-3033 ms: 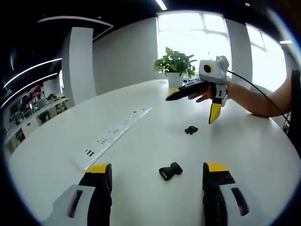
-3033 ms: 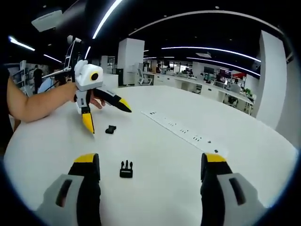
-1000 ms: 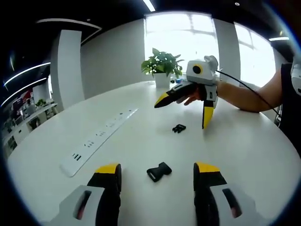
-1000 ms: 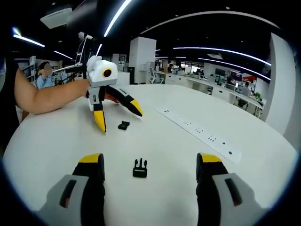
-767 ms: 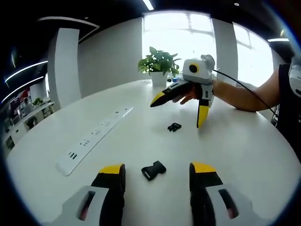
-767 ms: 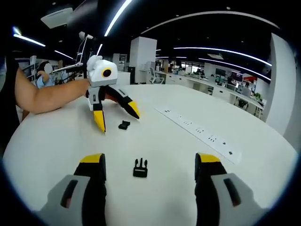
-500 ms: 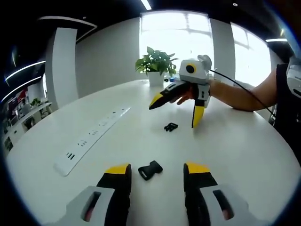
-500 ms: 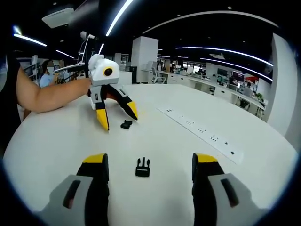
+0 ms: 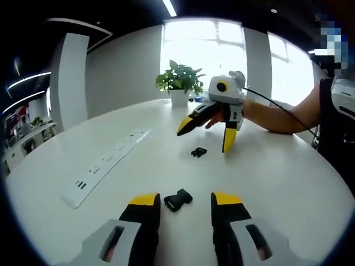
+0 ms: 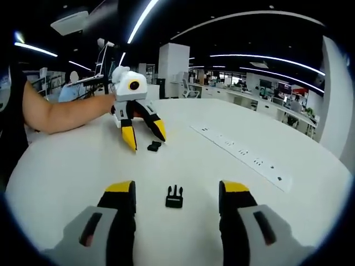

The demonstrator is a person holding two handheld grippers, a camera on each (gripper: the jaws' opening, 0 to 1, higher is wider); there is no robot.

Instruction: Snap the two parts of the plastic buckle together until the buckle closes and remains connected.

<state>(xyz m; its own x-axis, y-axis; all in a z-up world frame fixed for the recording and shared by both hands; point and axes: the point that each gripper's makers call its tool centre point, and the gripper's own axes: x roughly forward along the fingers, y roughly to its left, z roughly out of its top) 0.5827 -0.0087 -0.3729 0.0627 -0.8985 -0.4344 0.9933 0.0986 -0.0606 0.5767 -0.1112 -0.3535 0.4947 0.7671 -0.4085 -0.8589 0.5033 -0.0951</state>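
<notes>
Two black buckle parts lie apart on the white table [image 9: 277,183]. The socket part [image 9: 177,199] rests on the table just ahead of my left gripper [image 9: 186,200], in line with the gap between its open jaws. The pronged part [image 10: 174,197] likewise lies just ahead of my right gripper [image 10: 177,189], which is open too. Each gripper appears across the table in the other's view: the right gripper [image 9: 206,134] hangs over the pronged part [image 9: 198,151], and the left gripper [image 10: 145,136] hangs over the socket part [image 10: 153,146]. Neither gripper holds anything.
A long white power strip [image 9: 105,166] [image 10: 244,152] runs along the table beside the parts. A potted plant [image 9: 178,83] stands at the table's far edge. The person's forearms [image 9: 277,113] [image 10: 61,113] reach in over the table.
Both grippers have come down and forward toward their buckle parts, and each pair of jaws has narrowed. The buckle parts have stayed where they lay.
</notes>
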